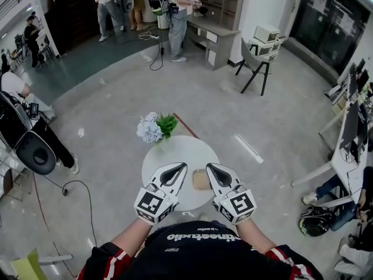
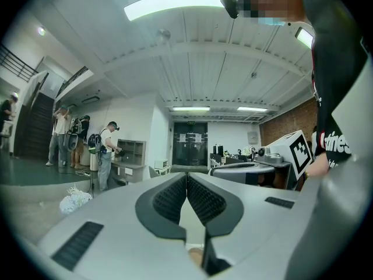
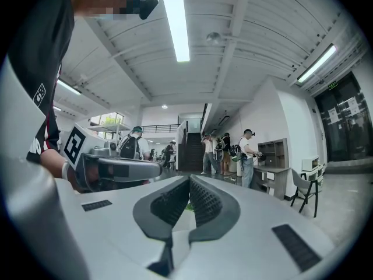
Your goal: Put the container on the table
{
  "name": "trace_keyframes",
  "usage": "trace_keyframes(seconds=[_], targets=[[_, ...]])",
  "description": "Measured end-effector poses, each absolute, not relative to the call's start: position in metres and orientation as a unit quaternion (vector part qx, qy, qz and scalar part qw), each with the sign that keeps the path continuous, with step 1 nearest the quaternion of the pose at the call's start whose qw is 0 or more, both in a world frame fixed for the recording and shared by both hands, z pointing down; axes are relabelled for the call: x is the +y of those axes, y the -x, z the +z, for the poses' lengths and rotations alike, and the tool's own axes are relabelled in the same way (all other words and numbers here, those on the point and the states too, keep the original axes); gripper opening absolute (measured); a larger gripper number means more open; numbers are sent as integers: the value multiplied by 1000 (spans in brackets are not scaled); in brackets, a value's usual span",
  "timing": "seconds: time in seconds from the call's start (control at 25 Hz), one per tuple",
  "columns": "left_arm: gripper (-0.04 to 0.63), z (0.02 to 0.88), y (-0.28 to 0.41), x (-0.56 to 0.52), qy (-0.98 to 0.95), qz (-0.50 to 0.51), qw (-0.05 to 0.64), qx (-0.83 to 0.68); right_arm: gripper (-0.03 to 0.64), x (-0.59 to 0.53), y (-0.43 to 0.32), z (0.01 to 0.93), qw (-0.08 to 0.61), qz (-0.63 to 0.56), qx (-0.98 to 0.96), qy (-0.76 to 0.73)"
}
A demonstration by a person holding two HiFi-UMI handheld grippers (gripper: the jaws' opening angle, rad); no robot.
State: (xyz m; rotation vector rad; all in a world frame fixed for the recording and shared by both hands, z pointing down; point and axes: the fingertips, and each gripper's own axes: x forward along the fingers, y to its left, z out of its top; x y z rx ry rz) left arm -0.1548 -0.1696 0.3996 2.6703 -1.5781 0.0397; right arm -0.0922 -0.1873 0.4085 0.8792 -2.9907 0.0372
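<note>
Both tools shut and empty over the near edge of the round table, container lying between them.

From the left: left gripper (image 1: 180,167), jaws pressed together at the tips, nothing clamped. Next, the small tan container (image 1: 201,180), flat on the tabletop close to its near edge, just right of the left tips and just left of the right ones, about equally near to both. Then the right gripper (image 1: 211,168), jaws likewise together and bare. Roughly square outline on the container, so no clear long axis to line up with. Judged as already set down, with probably little left except drawing both tools back toward the body. Bare table (image 1: 175,150) out to the far edge, save for a bunch of flowers (image 1: 154,127) at the far-left edge, well apart from the container. Contact between tools and container not readable from above.
</note>
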Motion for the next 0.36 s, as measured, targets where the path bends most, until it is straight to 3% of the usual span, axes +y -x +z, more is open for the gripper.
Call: trace_keyframes(seconds=[0.36], targets=[[25, 403, 161, -172, -860, 12, 23, -509, 6, -190, 95, 414, 16, 13, -958, -285]])
